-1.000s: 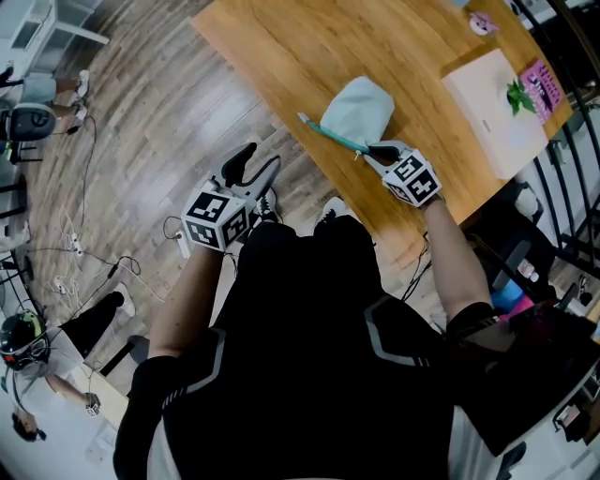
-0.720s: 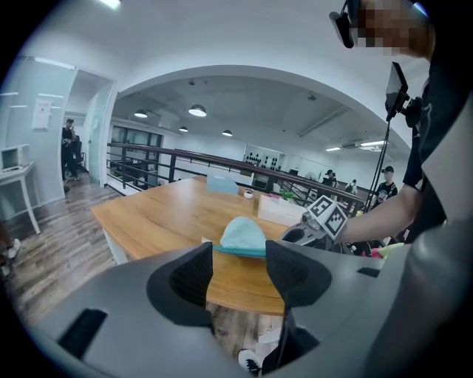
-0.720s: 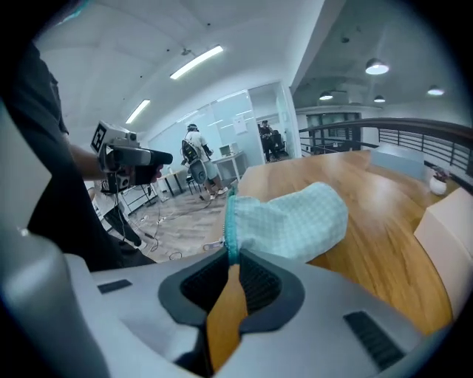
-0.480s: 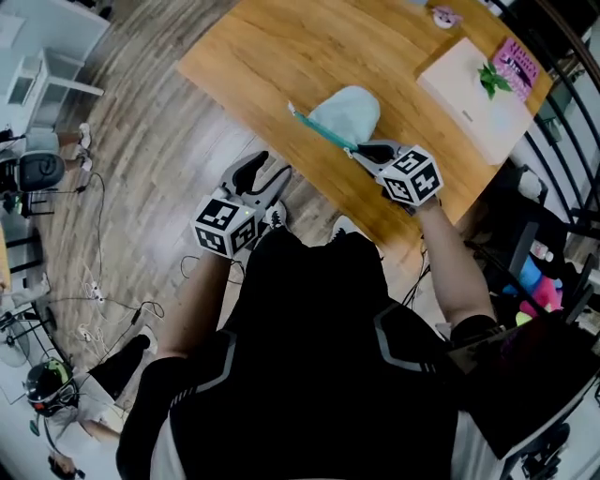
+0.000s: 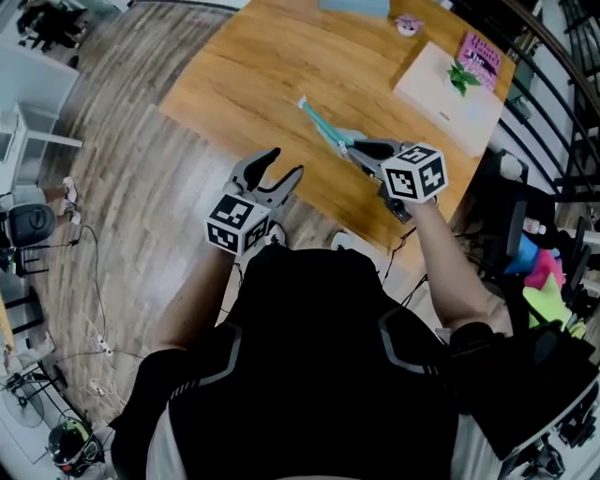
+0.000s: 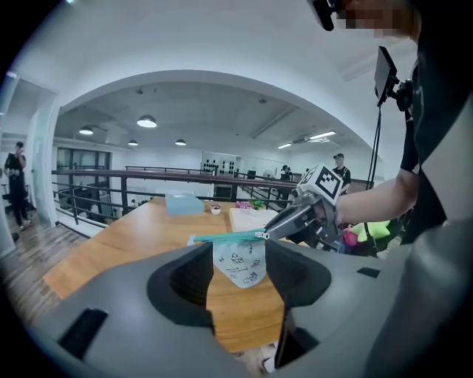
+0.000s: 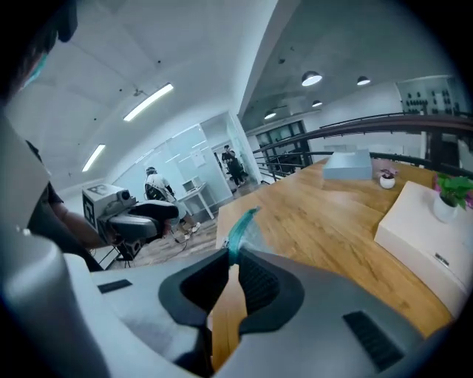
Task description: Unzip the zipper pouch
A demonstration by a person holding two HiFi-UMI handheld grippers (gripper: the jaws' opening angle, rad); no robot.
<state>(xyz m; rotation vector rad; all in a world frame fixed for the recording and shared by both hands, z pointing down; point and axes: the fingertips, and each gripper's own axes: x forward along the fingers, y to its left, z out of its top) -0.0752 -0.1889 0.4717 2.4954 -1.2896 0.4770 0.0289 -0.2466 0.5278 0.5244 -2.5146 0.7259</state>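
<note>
The zipper pouch is pale mint with a teal zipper strip. It hangs in the air over the wooden table, with small printed drawings on its side. My right gripper is shut on the near end of the zipper. My left gripper stands open, level with the table's near edge and a short way left of the pouch. In the left gripper view the pouch shows beyond the open jaws, with nothing touching the pads.
On the far right of the table lies a white box with a small plant on it, and a pink book beside it. A pale blue box and a small pink object sit at the far edge. Railings stand right of the table.
The pouch has been lifted off the table by my right gripper and now hangs from its zipper end. My left gripper has risen and moved closer to the pouch.
</note>
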